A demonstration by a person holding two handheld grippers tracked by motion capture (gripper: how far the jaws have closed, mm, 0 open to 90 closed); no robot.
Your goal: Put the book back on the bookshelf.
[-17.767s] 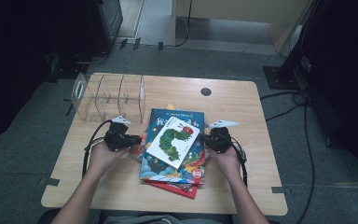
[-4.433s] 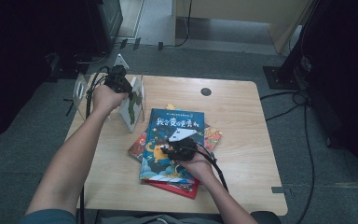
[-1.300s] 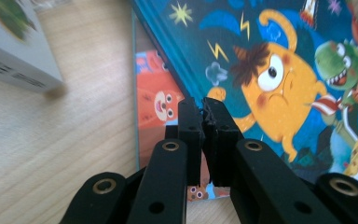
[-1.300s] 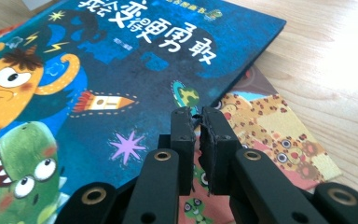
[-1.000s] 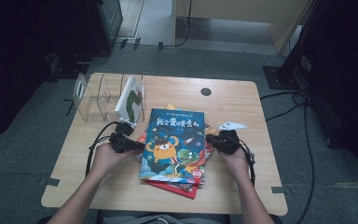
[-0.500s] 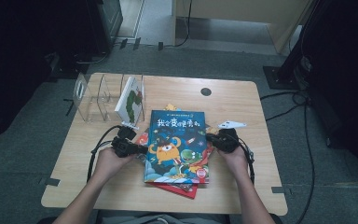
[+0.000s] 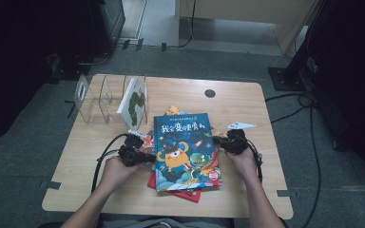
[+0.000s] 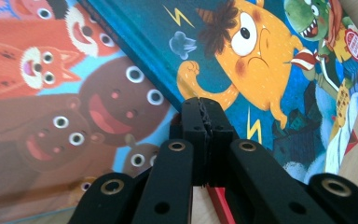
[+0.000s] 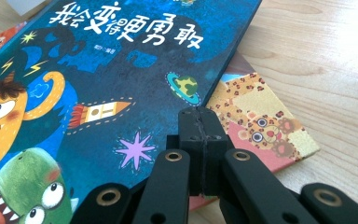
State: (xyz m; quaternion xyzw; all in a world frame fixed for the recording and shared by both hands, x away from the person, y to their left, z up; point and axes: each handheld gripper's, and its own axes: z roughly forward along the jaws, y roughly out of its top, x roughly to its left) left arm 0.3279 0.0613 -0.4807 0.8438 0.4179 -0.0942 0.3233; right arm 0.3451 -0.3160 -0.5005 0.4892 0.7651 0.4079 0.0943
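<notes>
High view: with one book [image 7: 132, 101] now standing in the rack [image 7: 92, 97], both grippers [image 7: 138, 153] [image 7: 223, 143], fingers closed and empty, flank the blue book [image 7: 185, 149] atop the stack, next to file.

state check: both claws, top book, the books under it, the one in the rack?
Left claw: shut, empty, at blue book's left edge.
Right claw: shut, empty, at its right edge.
Blue book: closed, flat atop the stack.
Books beneath: flat, fanned out.
White book: upright in clear rack.
</notes>
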